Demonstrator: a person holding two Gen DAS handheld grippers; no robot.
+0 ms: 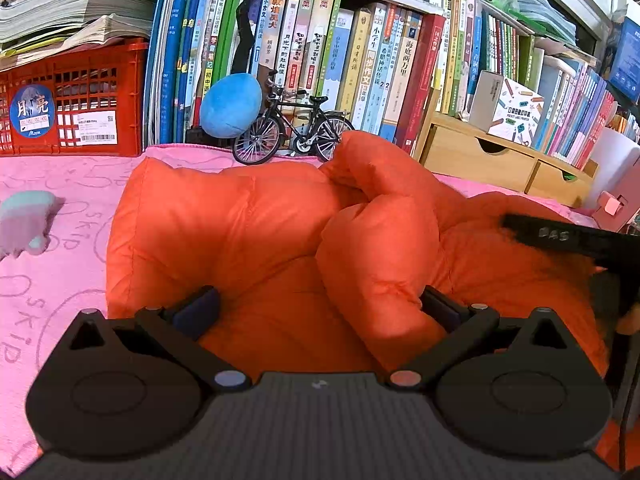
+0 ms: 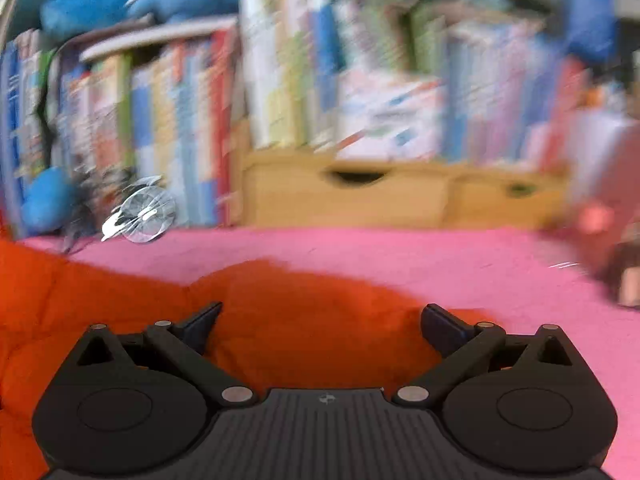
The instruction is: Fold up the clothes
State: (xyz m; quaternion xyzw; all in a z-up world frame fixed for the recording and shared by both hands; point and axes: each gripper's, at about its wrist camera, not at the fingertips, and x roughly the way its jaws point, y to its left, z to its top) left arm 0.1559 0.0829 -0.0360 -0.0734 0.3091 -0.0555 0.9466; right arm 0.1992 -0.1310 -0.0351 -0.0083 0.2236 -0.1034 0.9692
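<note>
Nearest in the left wrist view, the left gripper [image 1: 318, 304] hangs over the puffy orange padded jacket [image 1: 248, 236] with its jaws spread wide, grasping nothing; a folded-over sleeve lobe bulges between and past the fingers. The right gripper [image 2: 320, 320] is likewise released, jaws apart, over the jacket's right edge [image 2: 296, 312] (this view is motion-blurred, so fine detail cannot be read).

Handling, as a judgement: the jacket looks light, soft and springy, with a smooth shell that may slip. Padding is likely to spring back after each fold. Take hold at a seam, hem or cuff edge, where the material is thinner, not on a fat quilted panel.

The jacket lies bunched on a pink printed cloth [image 1: 52, 280] covering the worktop, roughly central. A small pale plush item [image 1: 24, 220] lies to the far left. Beyond stand a black model bicycle [image 1: 292, 128], a blue plush ball [image 1: 230, 106], a red plastic crate [image 1: 80, 100], a light wooden drawer unit [image 1: 492, 160] and a packed row of upright books [image 1: 360, 60].
</note>
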